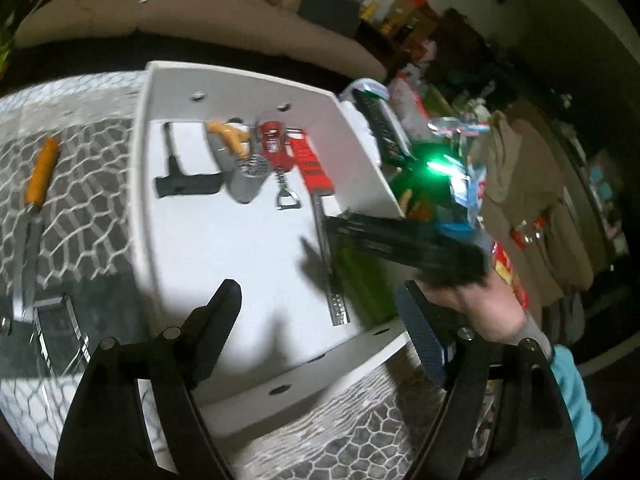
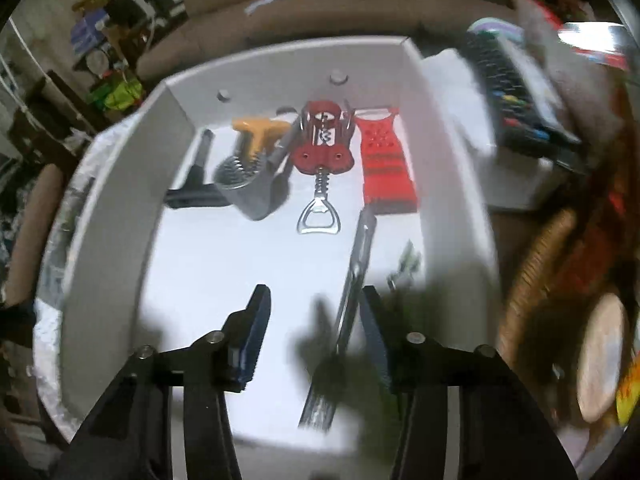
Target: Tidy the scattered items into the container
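While both sets of fingers gape empty over white tray (image 1: 256, 80) holding red corkscrew (image 2: 322, 142) and grater, orange-handled knife (image 1: 34, 208) lies left outside; probably next to fetch.

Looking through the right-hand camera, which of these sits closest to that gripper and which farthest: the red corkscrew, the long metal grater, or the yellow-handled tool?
From the right gripper, open above the white box:
1. Long metal grater, right side, its shaft running down between the jaws.
2. Red corkscrew, centre, toward the far wall.
3. Yellow-handled tool, left of the corkscrew, slightly farther; close to call.
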A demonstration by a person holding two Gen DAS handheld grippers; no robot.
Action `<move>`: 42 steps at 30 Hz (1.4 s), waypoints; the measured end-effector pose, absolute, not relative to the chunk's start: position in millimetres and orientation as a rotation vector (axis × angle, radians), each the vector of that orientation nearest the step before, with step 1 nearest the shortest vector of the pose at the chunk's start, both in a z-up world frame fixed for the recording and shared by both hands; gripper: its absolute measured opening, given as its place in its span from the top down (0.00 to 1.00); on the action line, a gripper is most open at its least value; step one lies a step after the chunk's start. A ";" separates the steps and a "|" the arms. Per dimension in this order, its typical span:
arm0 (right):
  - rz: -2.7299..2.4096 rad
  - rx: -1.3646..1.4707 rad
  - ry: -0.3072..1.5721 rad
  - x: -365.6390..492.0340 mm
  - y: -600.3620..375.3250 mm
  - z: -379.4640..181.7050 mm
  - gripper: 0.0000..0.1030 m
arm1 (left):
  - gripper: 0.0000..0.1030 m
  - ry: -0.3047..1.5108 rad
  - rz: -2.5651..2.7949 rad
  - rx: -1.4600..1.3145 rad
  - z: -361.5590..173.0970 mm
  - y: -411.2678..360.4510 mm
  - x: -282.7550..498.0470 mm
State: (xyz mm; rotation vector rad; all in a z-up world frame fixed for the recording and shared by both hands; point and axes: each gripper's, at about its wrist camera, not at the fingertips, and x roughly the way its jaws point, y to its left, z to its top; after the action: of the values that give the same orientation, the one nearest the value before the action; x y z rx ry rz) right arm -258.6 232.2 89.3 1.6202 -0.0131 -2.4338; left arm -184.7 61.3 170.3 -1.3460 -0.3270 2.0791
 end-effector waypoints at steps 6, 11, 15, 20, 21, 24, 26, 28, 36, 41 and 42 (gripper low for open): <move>-2.357 1.806 0.170 -304.1 224.5 46.4 0.63 | 0.24 -0.371 2.011 -1.382 144.2 79.7 -208.5; -2.282 1.798 0.203 -309.5 216.9 41.3 0.85 | 0.24 -0.395 2.011 -1.404 128.9 79.2 -218.2; -2.314 1.782 0.276 -303.6 216.2 47.3 0.85 | 0.24 -0.407 2.021 -1.442 119.5 78.7 -224.5; -2.416 1.583 0.064 -278.8 242.7 104.6 0.82 | 0.22 -0.323 1.920 -1.604 94.3 110.1 -238.2; -2.422 1.547 0.050 -271.4 246.9 116.2 0.79 | 0.22 -0.275 1.884 -1.644 86.9 121.7 -240.6; -2.426 1.457 -0.011 -249.7 256.7 145.9 0.66 | 0.22 -0.207 1.792 -1.752 63.8 152.1 -250.2; -2.431 1.408 -0.048 -233.3 268.8 158.7 0.62 | 0.22 -0.281 1.717 -1.826 48.9 165.3 -255.5; -2.434 1.382 -0.071 -224.1 279.7 166.1 0.62 | 0.22 -0.322 1.666 -1.845 40.0 178.2 -256.8; -2.413 1.386 -0.185 -205.7 316.2 160.1 0.62 | 0.22 -0.429 1.578 -1.897 15.4 207.4 -260.4; -2.388 1.367 -0.227 -201.1 321.8 156.4 0.62 | 0.19 -0.487 1.550 -1.957 6.1 219.8 -265.6; -2.386 1.364 -0.231 -200.8 322.5 156.5 0.62 | 0.18 -0.489 1.538 -1.963 4.8 224.5 -265.7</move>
State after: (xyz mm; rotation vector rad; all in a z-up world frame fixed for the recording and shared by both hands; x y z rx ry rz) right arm -200.8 322.5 156.5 1.3640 -0.2306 -2.3857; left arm -265.7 224.5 4.8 -1.9631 -0.4889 1.5383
